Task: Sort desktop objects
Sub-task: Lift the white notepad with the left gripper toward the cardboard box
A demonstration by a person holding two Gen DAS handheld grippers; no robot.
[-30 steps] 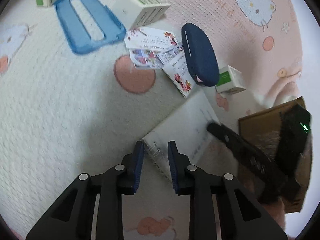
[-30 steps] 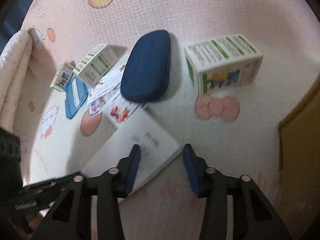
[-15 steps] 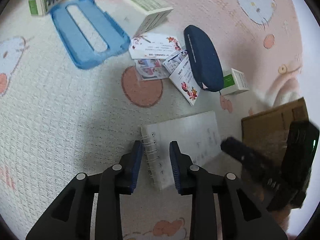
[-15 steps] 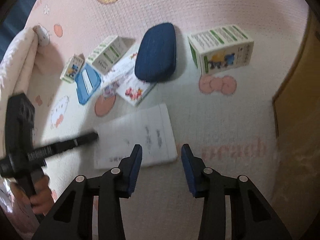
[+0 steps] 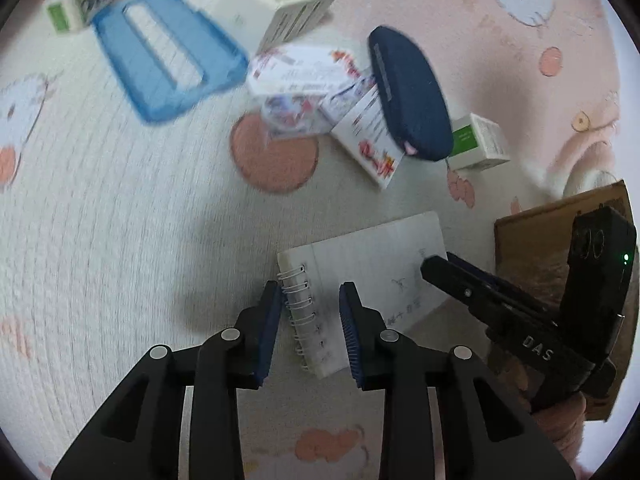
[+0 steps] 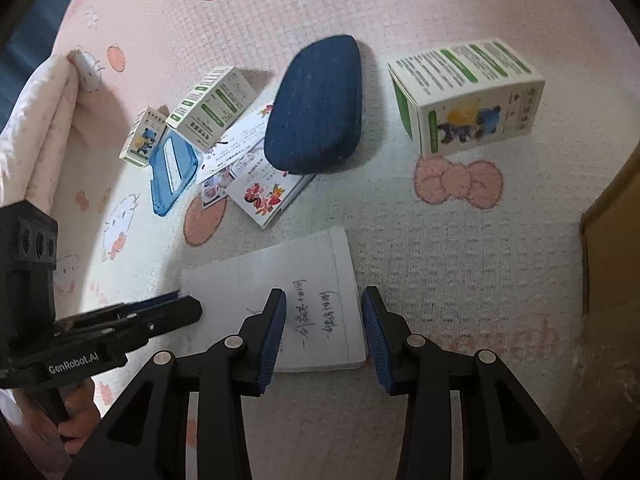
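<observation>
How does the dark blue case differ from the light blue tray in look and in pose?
The dark blue case is a closed, rounded, solid shape; the light blue tray is flat and rectangular, with a pale slot in its middle. The case lies partly on the printed cards; the tray lies beside two small boxes. Both rest on the patterned mat, untouched.

Both grippers — left gripper (image 5: pixel 311 292), right gripper (image 6: pixel 324 298) — part-open, angled down

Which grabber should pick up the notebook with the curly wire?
Probably the left gripper: its open jaws already straddle the spiral notebook's wire edge. The right gripper straddles the opposite corner, open too, gripping nothing.
</observation>
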